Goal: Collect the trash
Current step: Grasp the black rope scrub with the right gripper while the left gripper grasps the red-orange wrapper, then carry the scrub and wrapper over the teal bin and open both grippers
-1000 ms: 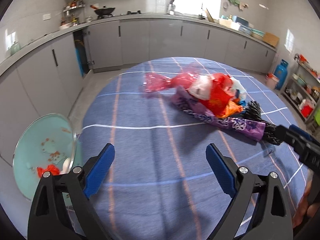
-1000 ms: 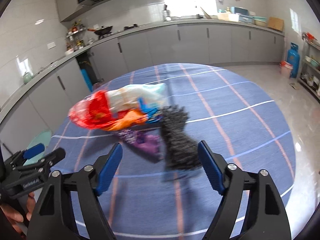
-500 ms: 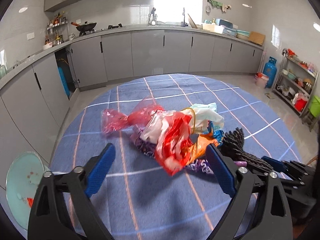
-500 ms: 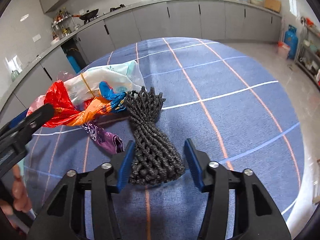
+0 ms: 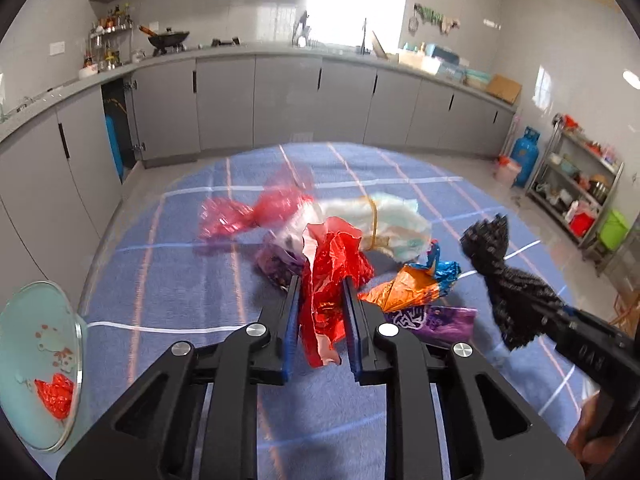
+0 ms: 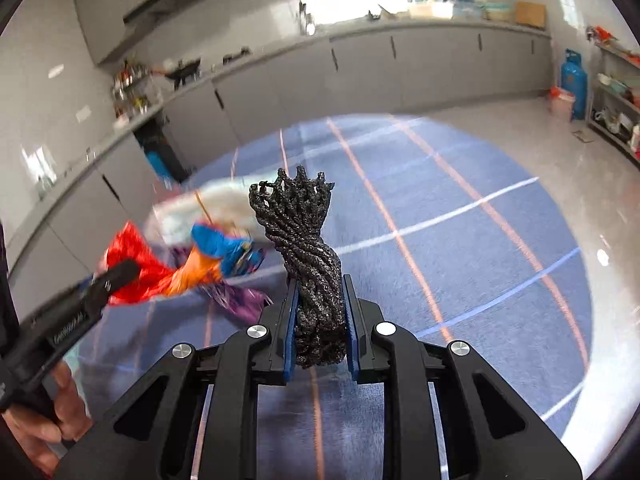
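My left gripper [image 5: 320, 284] is shut on a crumpled red plastic wrapper [image 5: 332, 276], which sticks up between its blue pads. Around it on the blue round table [image 5: 180, 280] lie a pink-red bag [image 5: 248, 212], a white bag with a rubber band [image 5: 380, 220], an orange and blue foil wrapper [image 5: 416, 286] and a purple wrapper [image 5: 432, 320]. My right gripper [image 6: 320, 292] is shut on a twisted black foam net [image 6: 308, 248], lifted off the cloth. That net [image 5: 504, 276] also shows at the right of the left wrist view.
A pale green bin [image 5: 40, 360] with red scraps inside stands off the table's left edge. Grey kitchen cabinets [image 5: 280, 96] run behind the table. A blue gas cylinder [image 5: 526, 156] and a metal shelf rack [image 5: 576, 188] stand at the right.
Both grippers went from open to shut. The left one swung from the bin toward the pile and took the red wrapper. The right one closed on the black net and raised it.
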